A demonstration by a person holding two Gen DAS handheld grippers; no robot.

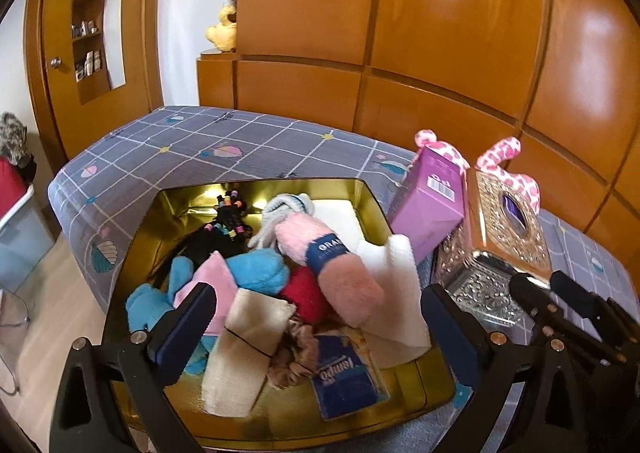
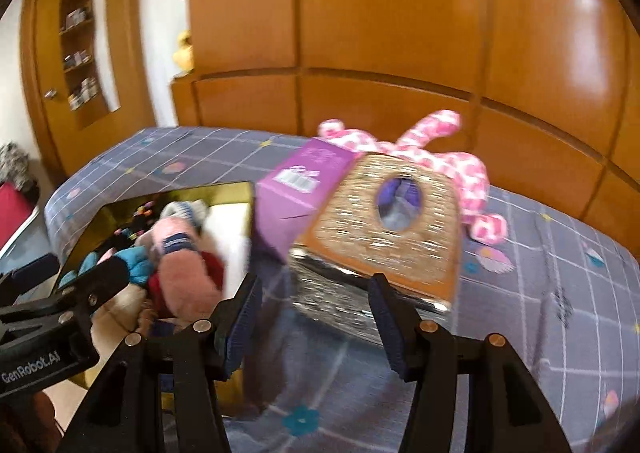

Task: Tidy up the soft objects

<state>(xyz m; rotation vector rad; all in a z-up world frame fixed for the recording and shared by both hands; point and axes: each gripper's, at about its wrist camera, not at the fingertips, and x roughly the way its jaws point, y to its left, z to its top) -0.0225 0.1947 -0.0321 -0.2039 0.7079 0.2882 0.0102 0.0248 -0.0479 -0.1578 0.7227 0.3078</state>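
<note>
A gold tin point(image 1: 176, 205) on the bed holds several soft items: a fluffy pink sock point(image 1: 340, 273) with a blue band, a blue plush point(image 1: 256, 273), a red piece point(image 1: 304, 293), a beige cloth point(image 1: 244, 349), a white cloth point(image 1: 392, 293) and a blue tissue pack point(image 1: 344, 377). My left gripper point(image 1: 316, 317) hovers over the tin, jaws wide open, gripping nothing. My right gripper point(image 2: 316, 313) stands to the right of the tin, partly open and empty, facing an ornate metallic tissue box point(image 2: 384, 245). A pink spotted plush toy point(image 2: 452, 165) lies behind that box.
A purple carton point(image 1: 432, 205) leans between the tin and the tissue box. Black hair ties point(image 1: 228, 221) with coloured beads lie at the tin's back. The bed has a grey checked sheet point(image 1: 200, 145). Wooden wardrobe panels point(image 1: 440, 33) rise behind it, with floor at left.
</note>
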